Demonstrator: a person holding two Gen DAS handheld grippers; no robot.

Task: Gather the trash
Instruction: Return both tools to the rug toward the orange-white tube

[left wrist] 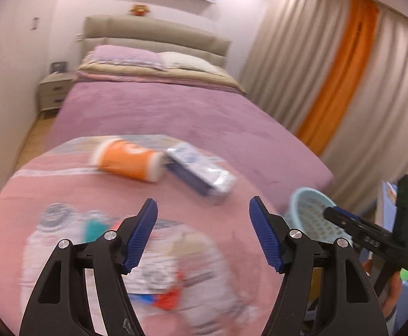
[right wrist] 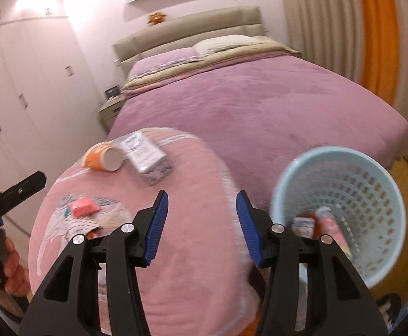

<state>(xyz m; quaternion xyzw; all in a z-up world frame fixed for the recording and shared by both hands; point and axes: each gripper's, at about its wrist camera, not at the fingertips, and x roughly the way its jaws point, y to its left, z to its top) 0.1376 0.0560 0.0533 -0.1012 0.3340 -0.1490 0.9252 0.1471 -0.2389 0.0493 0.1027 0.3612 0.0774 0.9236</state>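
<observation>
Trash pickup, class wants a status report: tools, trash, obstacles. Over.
Both tools, left and right, open, empty. Orange cup and carton lie on pink blanket; basket holds some trash. Nothing blocking.

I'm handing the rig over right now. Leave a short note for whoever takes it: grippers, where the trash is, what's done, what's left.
Left gripper: open, nothing between its fingers.
Right gripper: open, empty as well.
Light blue basket: beside the pink cover, on the right; some wrappers already lie inside.
Left on the pink cover: orange cup on its side, white and blue carton right beside it, small pink packet and a spotted wrapper nearer the front.
Done: some trash binned. Left: those four pieces.
</observation>
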